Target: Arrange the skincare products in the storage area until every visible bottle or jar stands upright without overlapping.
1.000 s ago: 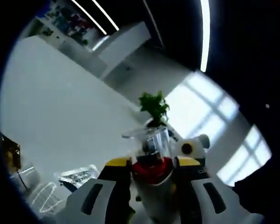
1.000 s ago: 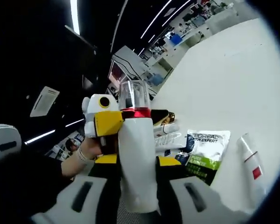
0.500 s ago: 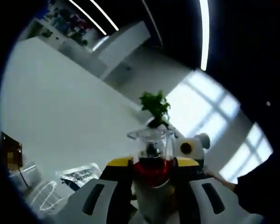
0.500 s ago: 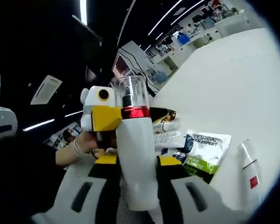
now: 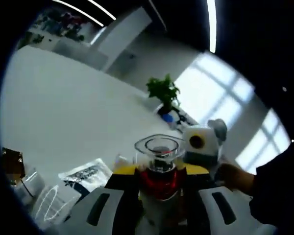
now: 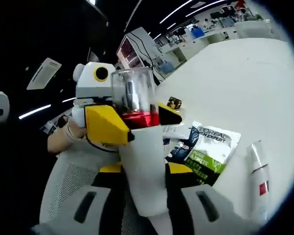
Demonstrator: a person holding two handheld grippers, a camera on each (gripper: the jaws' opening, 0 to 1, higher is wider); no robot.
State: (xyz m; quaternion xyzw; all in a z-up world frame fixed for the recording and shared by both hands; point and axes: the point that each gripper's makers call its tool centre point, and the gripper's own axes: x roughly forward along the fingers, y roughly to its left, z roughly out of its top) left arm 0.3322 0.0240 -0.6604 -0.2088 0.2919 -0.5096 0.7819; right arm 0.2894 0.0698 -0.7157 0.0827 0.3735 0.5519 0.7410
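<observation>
White pump bottle [image 6: 143, 171] with clear cap [image 6: 132, 93] held aloft above the worktop [image 6: 245, 88], right gripper [image 6: 143, 196] jaws clamping its smooth, likely slippery body, left gripper [image 5: 159, 183] jaws gripping the red collar; hold low, off the brittle-looking cap.

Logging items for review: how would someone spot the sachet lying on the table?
On the white table, look just right of the white bottle held between the grippers. The sachet lies flat there; its green-and-white printed front separates it from the slim white tube further right.
</observation>
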